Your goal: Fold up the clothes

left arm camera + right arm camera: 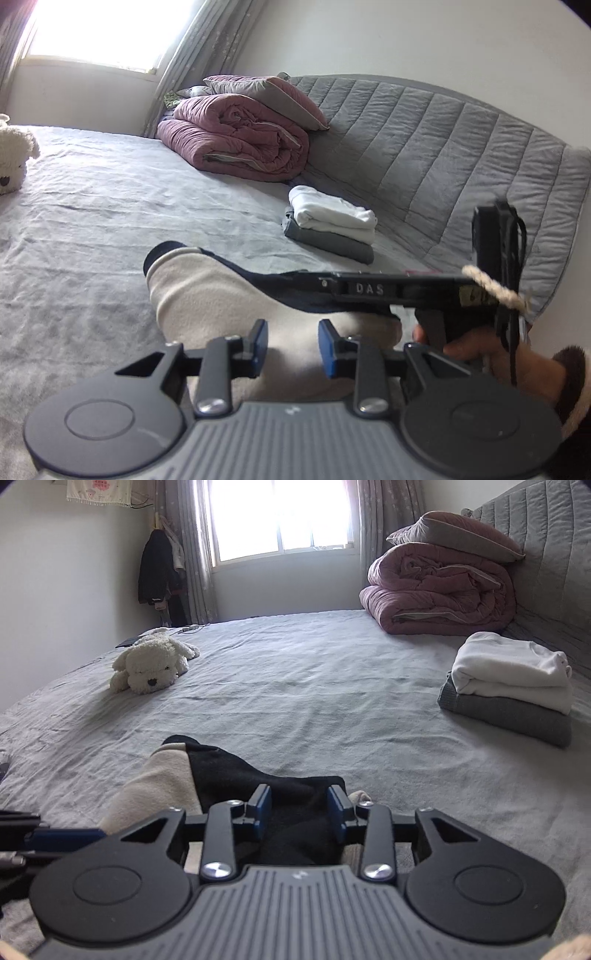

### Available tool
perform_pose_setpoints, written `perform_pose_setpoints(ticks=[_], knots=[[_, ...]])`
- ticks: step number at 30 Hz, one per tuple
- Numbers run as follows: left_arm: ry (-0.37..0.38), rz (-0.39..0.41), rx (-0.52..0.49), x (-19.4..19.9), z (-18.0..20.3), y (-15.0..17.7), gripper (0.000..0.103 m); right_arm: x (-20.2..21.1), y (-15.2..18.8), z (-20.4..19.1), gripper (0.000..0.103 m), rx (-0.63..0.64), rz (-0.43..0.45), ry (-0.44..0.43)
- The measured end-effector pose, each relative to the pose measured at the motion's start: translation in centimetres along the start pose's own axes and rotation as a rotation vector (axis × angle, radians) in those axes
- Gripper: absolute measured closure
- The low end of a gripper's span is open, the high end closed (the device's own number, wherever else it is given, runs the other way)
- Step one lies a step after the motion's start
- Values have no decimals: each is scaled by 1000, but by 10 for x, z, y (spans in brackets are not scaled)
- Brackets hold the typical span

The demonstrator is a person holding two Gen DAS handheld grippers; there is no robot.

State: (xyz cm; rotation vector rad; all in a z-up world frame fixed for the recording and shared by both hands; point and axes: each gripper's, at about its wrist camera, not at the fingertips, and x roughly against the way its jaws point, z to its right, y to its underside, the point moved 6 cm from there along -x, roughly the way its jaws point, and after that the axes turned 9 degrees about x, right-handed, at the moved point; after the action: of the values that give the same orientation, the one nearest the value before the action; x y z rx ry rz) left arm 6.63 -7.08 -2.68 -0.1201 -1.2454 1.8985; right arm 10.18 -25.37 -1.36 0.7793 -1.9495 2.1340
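A cream and navy garment [207, 291] lies bunched on the grey bed sheet [92, 206]. My left gripper [292, 345] is open just above its cream part. My right gripper [300, 810] is open with its blue pads either side of the garment's dark part [258, 779]; the cream part [159, 786] lies to the left. The right gripper also shows side-on in the left wrist view [369, 290], held in a hand. A folded stack, white piece [513, 668] on grey piece [509, 716], sits at the right near the headboard.
A rolled pink duvet [439, 590] with a pillow [458, 531] on top lies against the grey quilted headboard [443, 140]. A white plush dog [151, 664] lies at the far left of the bed. A window [280, 517] and curtains are behind.
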Motion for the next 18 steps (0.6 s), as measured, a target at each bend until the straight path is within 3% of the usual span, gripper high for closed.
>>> perform_pose_setpoints(ticks=[5,10,14,18], knots=[[-67,29,7,-12,-10,-21,73,11,0,-3,61,6,21,-34],[-145,16,20,-33,-31,-22,73,14,6,0,60,19,15,-45],[-204,31,22,-39,-42,-27,72,16,11,7,53,18,6,-42],[-263,33,43,-39,-56,-37,72,21,12,9,52,16,8,-49]])
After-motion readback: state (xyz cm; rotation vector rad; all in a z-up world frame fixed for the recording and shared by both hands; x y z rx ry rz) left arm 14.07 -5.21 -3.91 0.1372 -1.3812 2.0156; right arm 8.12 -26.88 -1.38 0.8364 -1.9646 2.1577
